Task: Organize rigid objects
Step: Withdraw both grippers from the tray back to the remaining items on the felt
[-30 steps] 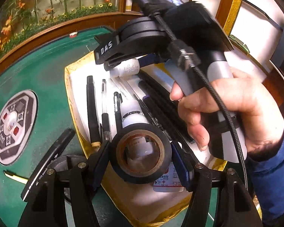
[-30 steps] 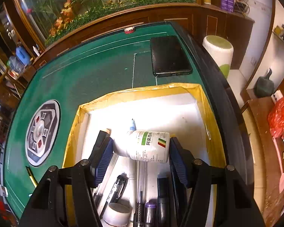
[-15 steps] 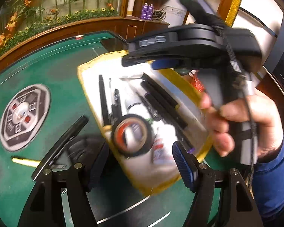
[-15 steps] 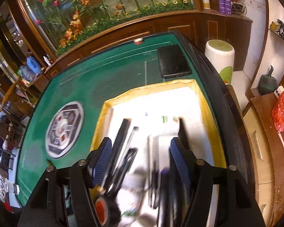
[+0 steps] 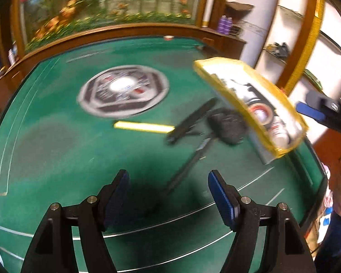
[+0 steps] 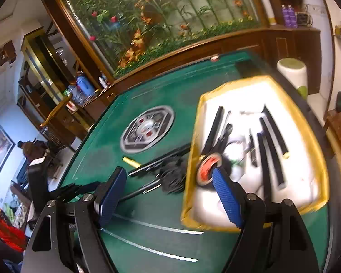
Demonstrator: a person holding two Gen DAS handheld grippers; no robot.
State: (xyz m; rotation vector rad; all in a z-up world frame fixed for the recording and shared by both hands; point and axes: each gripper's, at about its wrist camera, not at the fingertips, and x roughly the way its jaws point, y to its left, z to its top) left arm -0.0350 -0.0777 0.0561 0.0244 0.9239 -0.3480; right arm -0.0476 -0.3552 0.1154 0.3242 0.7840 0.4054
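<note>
Right wrist view, opening empty right claw (image 6: 170, 195), tape roll (image 6: 208, 167) just beyond.

A tape roll (image 6: 208, 167) lies in the tray (image 6: 316, 159) (pens (image 6: 158, 167) left of it, on the table (image 6: 129, 104)).

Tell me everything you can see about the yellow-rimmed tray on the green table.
The yellow-rimmed tray is a shallow rectangular box with a white floor and low yellow walls, possibly paper or card. It sits flat on the green table, near its right edge. Inside lie several long black pens, a roll of black tape with a reddish core, and white bottles, blurred. Neither gripper touches it. Outside its left wall, dark items lie on the felt.
</note>
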